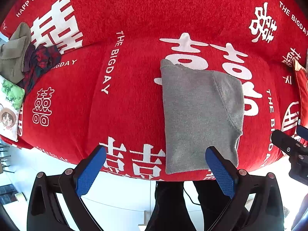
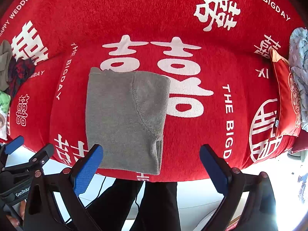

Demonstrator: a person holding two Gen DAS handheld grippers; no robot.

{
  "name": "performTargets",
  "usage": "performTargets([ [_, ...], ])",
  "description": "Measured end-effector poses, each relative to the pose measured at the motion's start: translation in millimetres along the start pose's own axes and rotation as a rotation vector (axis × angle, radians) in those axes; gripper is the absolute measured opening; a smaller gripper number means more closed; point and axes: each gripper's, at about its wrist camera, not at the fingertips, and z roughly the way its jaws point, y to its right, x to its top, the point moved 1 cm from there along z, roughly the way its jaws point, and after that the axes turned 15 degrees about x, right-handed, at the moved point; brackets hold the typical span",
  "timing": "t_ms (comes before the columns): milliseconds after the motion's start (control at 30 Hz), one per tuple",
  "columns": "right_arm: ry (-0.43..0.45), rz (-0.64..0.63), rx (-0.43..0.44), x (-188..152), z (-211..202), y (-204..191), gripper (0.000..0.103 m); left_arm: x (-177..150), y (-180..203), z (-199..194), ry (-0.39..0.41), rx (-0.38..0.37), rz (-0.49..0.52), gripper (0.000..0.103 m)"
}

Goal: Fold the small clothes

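Folded grey fleece garment point(image 2: 125, 119) lies flat on red printed blanket point(image 2: 192, 134); left gripper point(image 1: 156, 165) and right gripper point(image 2: 151, 165) jaws spread, holding nothing

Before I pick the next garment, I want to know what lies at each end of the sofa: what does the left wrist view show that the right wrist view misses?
Only the left wrist view shows the cartoon-print cushion almost whole, below the olive garment and dark plaid garment. Only the right wrist view shows the pale blue floral cloth behind the red cushion. Both show the folded grey garment on the red cover, with the left tongs and right tongs open and empty.
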Motion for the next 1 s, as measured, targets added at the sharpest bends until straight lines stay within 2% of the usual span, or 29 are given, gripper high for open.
performTargets([
  [533, 0.005, -0.005, -0.003, -2.6, -2.7, -4.3, 0.101, -3.9, -3.7, -5.4, 0.018, -0.002, 0.010, 0.103],
  [1000, 0.046, 0.023, -0.022, -11.1, -8.7, -8.5, 0.101, -3.0, -6.3, -7.6, 0.038, -0.014, 0.017, 0.103],
])
